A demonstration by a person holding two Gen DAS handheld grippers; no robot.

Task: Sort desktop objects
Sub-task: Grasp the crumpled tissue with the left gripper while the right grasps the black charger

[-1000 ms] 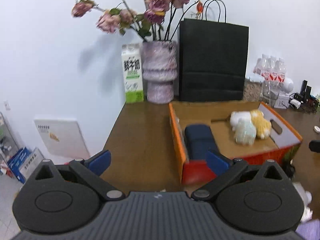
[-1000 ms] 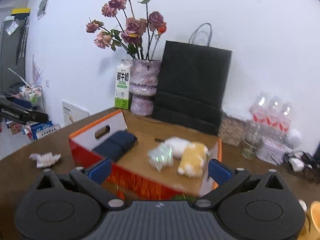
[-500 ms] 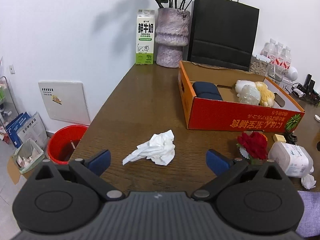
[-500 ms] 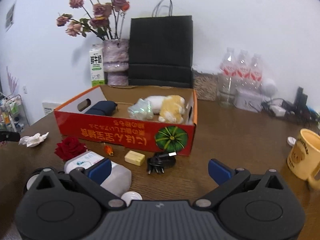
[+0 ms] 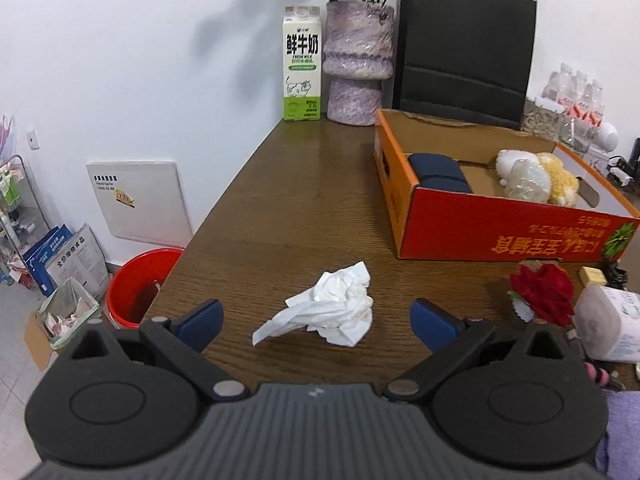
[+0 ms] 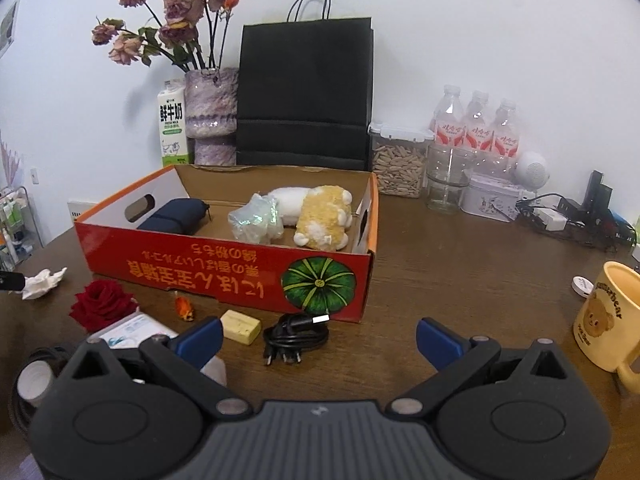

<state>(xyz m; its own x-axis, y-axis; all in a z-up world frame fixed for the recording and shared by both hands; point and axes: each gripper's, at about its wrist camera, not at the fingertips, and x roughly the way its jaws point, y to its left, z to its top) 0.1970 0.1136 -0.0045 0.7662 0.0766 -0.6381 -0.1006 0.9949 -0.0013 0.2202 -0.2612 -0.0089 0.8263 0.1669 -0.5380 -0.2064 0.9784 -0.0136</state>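
Observation:
My left gripper (image 5: 316, 322) is open and empty, with a crumpled white tissue (image 5: 328, 306) on the table between its fingertips. My right gripper (image 6: 318, 340) is open and empty, just behind a coiled black cable (image 6: 296, 338) and a yellow eraser-like block (image 6: 241, 326). The red cardboard box (image 6: 224, 270) holds a navy pouch (image 6: 172, 216), a clear bag (image 6: 256, 222) and white and yellow plush toys (image 6: 324, 216). A red rose (image 6: 105, 304) and a white tub (image 5: 610, 326) lie in front of the box.
A milk carton (image 5: 302, 68), a flower vase (image 5: 356, 68) and a black paper bag (image 5: 464, 52) stand at the back. Water bottles (image 6: 476, 128), a seed jar (image 6: 398, 164) and a yellow mug (image 6: 608, 320) are on the right. A red bucket (image 5: 138, 284) sits on the floor to the left.
Both grippers have pulled back from above the box and dropped lower. The left one has come down around the tissue; the right now faces the cable and block in front of the box.

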